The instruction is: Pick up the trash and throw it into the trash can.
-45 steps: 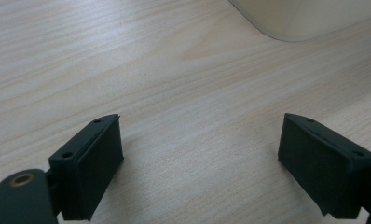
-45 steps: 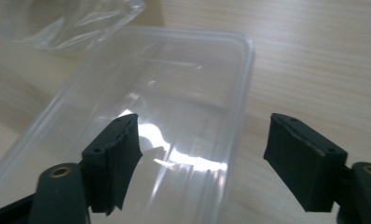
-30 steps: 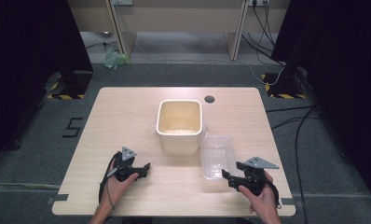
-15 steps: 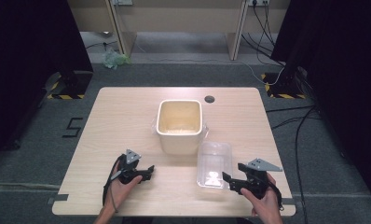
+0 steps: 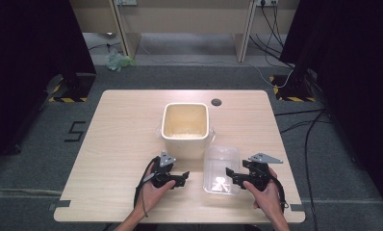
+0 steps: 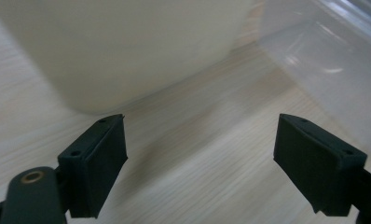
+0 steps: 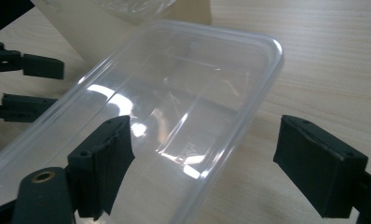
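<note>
Pale wood tabletop (image 5: 117, 144) carries a cream tub (image 5: 185, 127) at centre with a thin pale layer on its floor, and an empty clear tray (image 5: 222, 169) just beside it at 5 o'clock. Both the left gripper (image 5: 180, 179) and right gripper (image 5: 232, 176) are spread wide, holding nothing; the right one's jaws straddle the tray's rim. That light, glossy tray looks likely to skid or flex out of a pinch.

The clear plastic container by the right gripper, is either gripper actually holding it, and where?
Nothing is held. The right gripper straddles the clear container's rim with jaws wide open; the left gripper is open over bare table.
</note>
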